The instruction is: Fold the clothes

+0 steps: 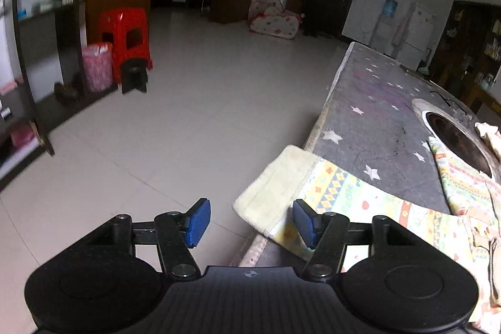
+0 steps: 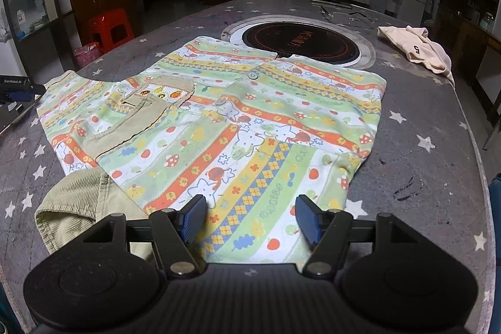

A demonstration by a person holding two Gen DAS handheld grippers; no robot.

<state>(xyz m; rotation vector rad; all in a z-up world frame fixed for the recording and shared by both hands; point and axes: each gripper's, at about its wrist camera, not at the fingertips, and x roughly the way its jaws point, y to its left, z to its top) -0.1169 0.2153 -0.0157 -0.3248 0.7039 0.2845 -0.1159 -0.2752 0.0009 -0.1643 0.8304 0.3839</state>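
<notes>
A child's shirt [image 2: 238, 115] with bright striped prints and a khaki corduroy pocket lies flat on the star-patterned table [image 2: 416, 146]. One sleeve is folded across its front, and a corduroy cuff [image 2: 78, 202] lies at the near left. My right gripper [image 2: 250, 219] is open just above the shirt's near edge, and its pads do not press the cloth. In the left wrist view the other sleeve's cream cuff [image 1: 275, 193] hangs over the table edge. My left gripper [image 1: 252, 223] is open at that cuff, whose corner lies between the blue pads [image 1: 198, 223] ungripped.
A round induction hob [image 2: 300, 43] is set into the table behind the shirt. A cream garment [image 2: 416, 49] lies at the far right and eyeglasses [image 2: 344, 14] at the back. On the tiled floor to the left stand a red stool [image 1: 125, 36] and a pink bin [image 1: 97, 64].
</notes>
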